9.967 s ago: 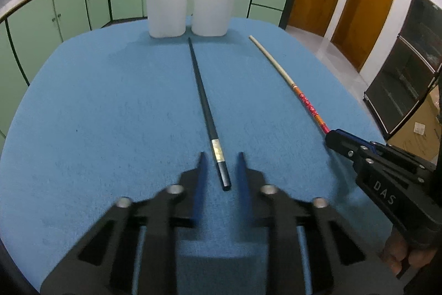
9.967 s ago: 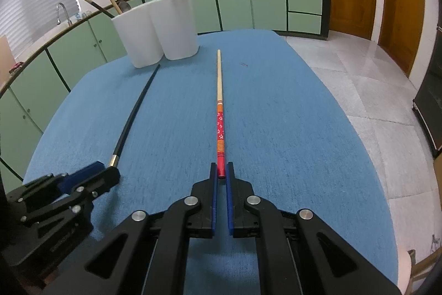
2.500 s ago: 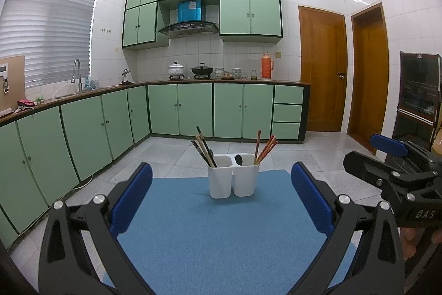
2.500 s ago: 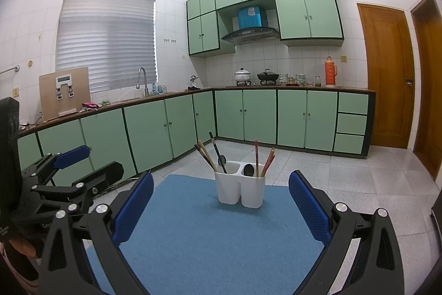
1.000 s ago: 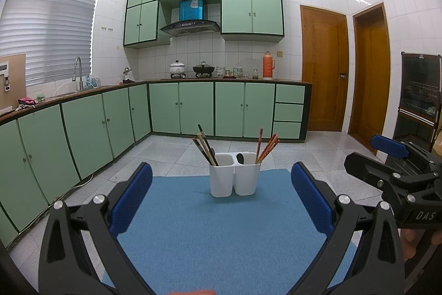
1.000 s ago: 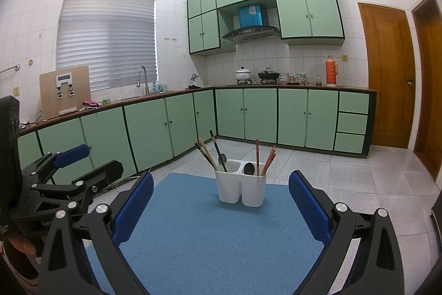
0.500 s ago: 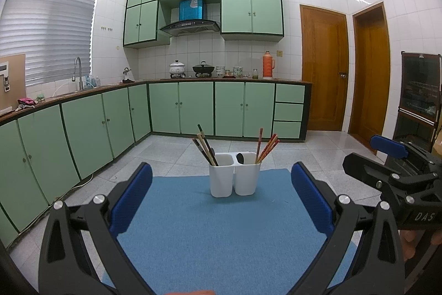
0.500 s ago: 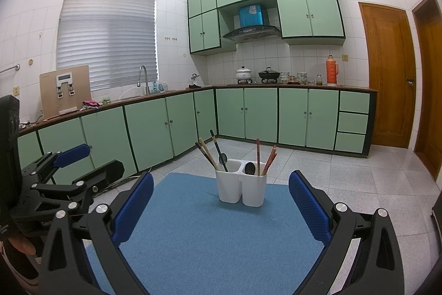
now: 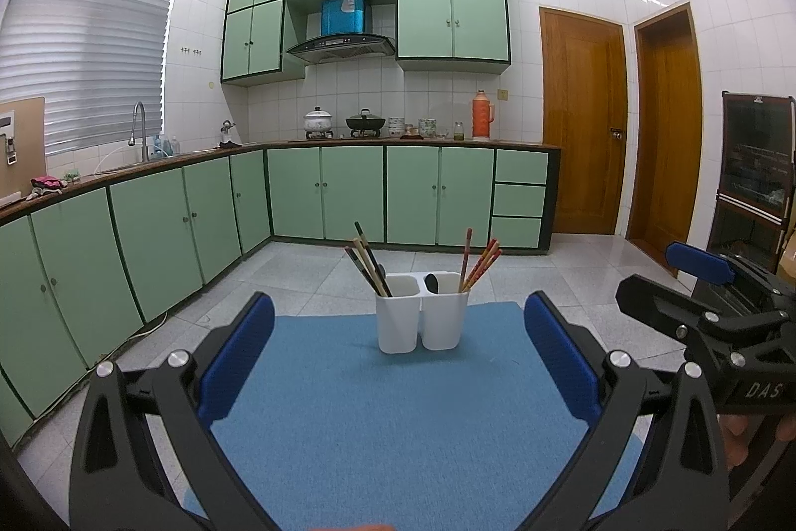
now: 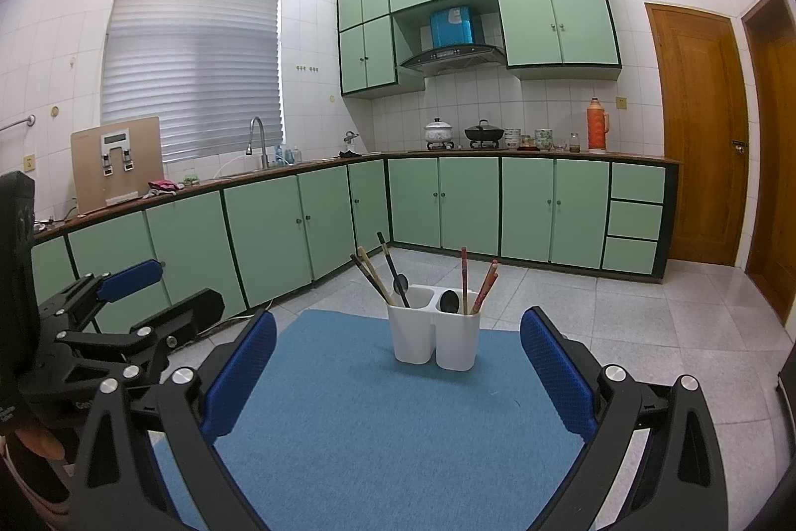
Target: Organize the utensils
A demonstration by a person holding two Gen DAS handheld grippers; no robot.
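A blue mat (image 9: 398, 421) carries the white holder (image 9: 422, 318) at its far end, well ahead of both tools. The left gripper (image 9: 398, 362) and right gripper (image 10: 398, 369) gape wide, empty. Chopsticks (image 10: 477, 282) and spoons (image 10: 448, 301) stand inside the holder.

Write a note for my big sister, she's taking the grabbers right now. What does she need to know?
Left gripper: open, holding nothing.
Right gripper: open, holding nothing.
The white two-cup holder stands at the far end of the blue mat.
Dark chopsticks and a spoon stand in its left cup, red chopsticks and a spoon in its right cup.
Nothing loose shows on the mat, so sorting looks finished.
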